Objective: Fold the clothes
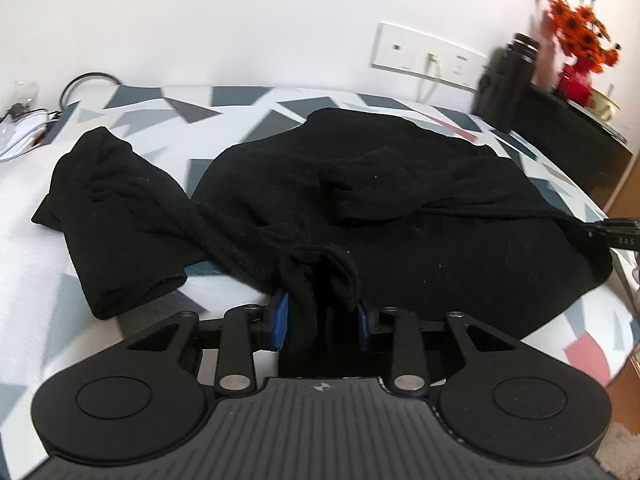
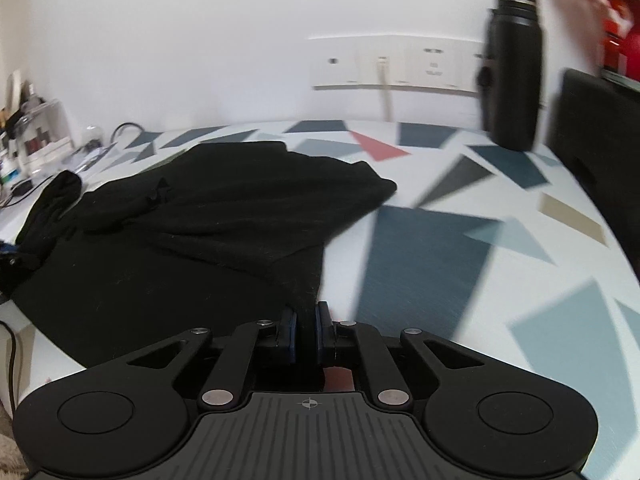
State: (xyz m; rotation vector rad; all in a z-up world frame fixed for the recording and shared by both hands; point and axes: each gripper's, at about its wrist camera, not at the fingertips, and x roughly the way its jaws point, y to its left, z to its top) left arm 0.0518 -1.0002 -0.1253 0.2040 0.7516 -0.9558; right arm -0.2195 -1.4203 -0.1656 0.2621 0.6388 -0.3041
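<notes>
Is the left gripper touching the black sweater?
Touching. The left wrist view shows the left gripper pinching a bunched edge of the black knit sweater between its blue pads.

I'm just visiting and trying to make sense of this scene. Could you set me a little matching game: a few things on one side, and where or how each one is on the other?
Things:
1. black garment
2. black bottle
3. orange flowers
4. left claw

Places or states:
A. standing upright near the wall sockets
B. spread over the patterned table
C. in a red vase on the dark cabinet
D. closed on a bunched edge of the cloth

Pairs: 1-B, 2-A, 3-C, 4-D
</notes>
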